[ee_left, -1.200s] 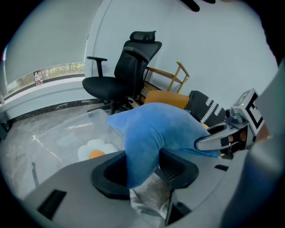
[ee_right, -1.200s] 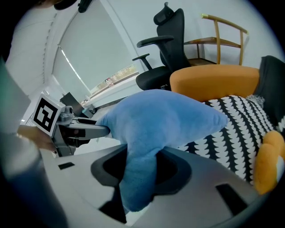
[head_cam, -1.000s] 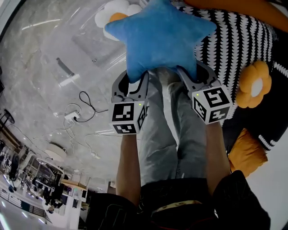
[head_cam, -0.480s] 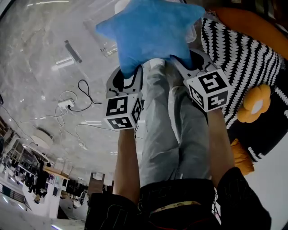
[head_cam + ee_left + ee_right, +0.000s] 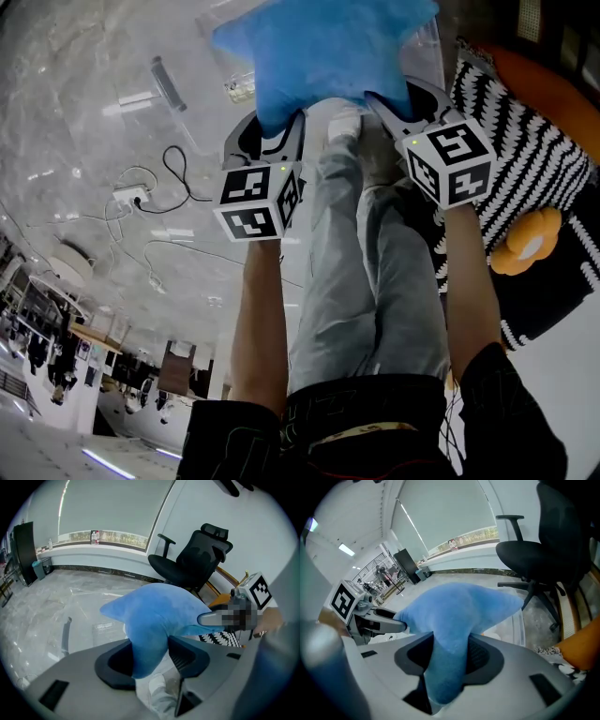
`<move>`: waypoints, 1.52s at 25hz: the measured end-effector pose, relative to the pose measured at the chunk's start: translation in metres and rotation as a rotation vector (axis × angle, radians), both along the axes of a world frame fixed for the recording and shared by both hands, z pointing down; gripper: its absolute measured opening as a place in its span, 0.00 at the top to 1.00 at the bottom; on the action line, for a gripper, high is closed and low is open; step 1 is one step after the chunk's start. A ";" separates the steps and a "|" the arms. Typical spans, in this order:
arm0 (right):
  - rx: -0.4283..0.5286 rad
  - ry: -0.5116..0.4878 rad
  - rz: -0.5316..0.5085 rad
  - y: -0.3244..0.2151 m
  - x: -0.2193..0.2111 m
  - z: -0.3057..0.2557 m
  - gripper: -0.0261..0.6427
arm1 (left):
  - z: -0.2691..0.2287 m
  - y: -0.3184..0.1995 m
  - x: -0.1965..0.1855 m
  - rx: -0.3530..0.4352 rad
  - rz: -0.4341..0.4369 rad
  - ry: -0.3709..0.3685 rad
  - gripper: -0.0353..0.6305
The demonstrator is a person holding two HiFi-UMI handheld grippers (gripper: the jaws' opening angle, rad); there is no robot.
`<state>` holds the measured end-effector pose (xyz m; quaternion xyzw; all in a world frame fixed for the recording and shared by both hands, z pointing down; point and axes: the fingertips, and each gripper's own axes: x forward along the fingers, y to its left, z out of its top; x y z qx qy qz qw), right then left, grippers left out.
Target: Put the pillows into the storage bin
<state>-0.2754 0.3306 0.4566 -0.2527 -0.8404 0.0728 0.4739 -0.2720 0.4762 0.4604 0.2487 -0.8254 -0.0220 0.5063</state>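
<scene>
A blue star-shaped pillow (image 5: 319, 47) hangs between my two grippers at the top of the head view. My left gripper (image 5: 277, 131) pinches one lower point of the star (image 5: 159, 616). My right gripper (image 5: 389, 108) pinches another point (image 5: 454, 616). Both pairs of jaws have just been opening a little, with the pillow's points still pressed between the pads. The clear plastic storage bin (image 5: 427, 52) lies on the floor under and beyond the pillow, mostly hidden by it; its rim (image 5: 520, 620) shows in the right gripper view.
A black-and-white patterned cushion (image 5: 534, 141) and an orange flower pillow (image 5: 525, 246) lie at the right. A power strip with cables (image 5: 131, 195) is on the marble floor at the left. A black office chair (image 5: 197, 559) stands behind the bin. My legs (image 5: 366, 262) are below.
Both grippers have carried the blue pillow forward, over the clear bin. The white flower pillow is now hidden behind it, and the patterned cushion has slid to the right of the view.
</scene>
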 end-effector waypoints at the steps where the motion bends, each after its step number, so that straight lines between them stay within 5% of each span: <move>1: -0.001 0.001 -0.002 0.001 -0.004 0.003 0.69 | 0.003 0.001 -0.004 0.000 0.001 0.001 0.62; 7: -0.051 -0.028 0.064 -0.005 -0.028 0.013 0.60 | 0.016 0.003 -0.026 -0.004 0.007 0.000 0.59; 11: 0.074 -0.075 0.074 -0.021 -0.028 0.024 0.53 | 0.026 0.020 -0.035 -0.139 0.035 -0.028 0.58; 15: 0.030 -0.042 0.090 -0.025 -0.017 0.024 0.53 | 0.019 0.015 -0.040 -0.101 0.012 -0.028 0.59; 17: 0.006 -0.034 0.120 -0.031 -0.012 0.017 0.55 | 0.014 0.004 -0.039 -0.081 0.035 -0.026 0.61; 22: 0.025 -0.077 0.173 -0.050 -0.007 0.004 0.92 | 0.004 -0.020 -0.037 -0.039 0.074 -0.030 0.72; 27: -0.031 -0.110 0.182 -0.053 -0.007 -0.009 0.96 | -0.002 -0.043 -0.041 0.011 0.110 -0.024 0.95; 38: -0.094 -0.169 0.403 -0.103 0.019 -0.033 0.96 | -0.031 -0.125 -0.030 0.105 0.386 -0.046 0.95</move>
